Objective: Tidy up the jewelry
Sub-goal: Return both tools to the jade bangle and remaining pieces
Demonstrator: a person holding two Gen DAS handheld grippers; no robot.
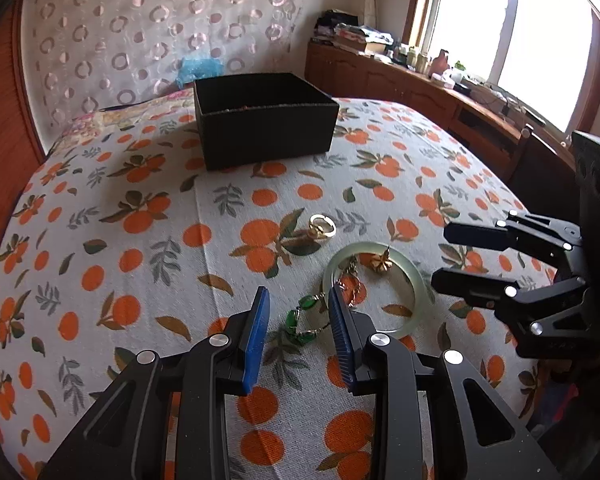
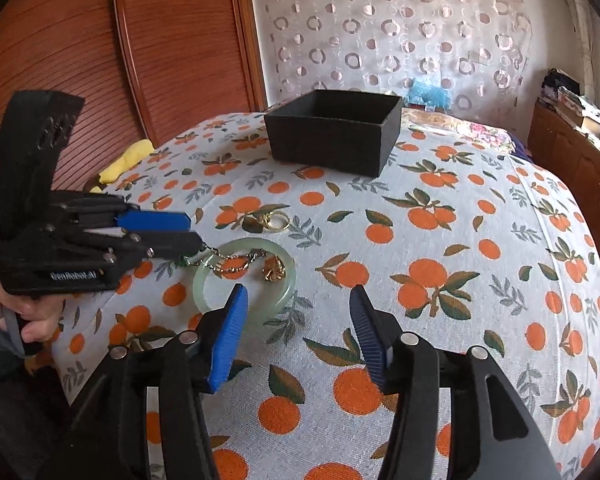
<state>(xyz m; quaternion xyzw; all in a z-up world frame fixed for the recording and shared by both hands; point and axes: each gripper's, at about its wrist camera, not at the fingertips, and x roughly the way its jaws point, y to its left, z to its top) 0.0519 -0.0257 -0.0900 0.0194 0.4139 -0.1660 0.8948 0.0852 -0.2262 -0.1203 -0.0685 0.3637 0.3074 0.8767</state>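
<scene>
An open black box point(image 1: 266, 120) is being left on the table point(image 1: 172, 248), contents unclear. Nothing is being gripped by the part-open left tool point(image 1: 298, 308) or the wider right tool point(image 2: 296, 300).

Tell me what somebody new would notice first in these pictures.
Probably the orange-print bedspread that fills both views. Next, the black open box standing toward its far end. Nearer, a pale green bangle lies beside a gold ring and a green-stone bracelet, with the left tool just above the bracelet.
</scene>
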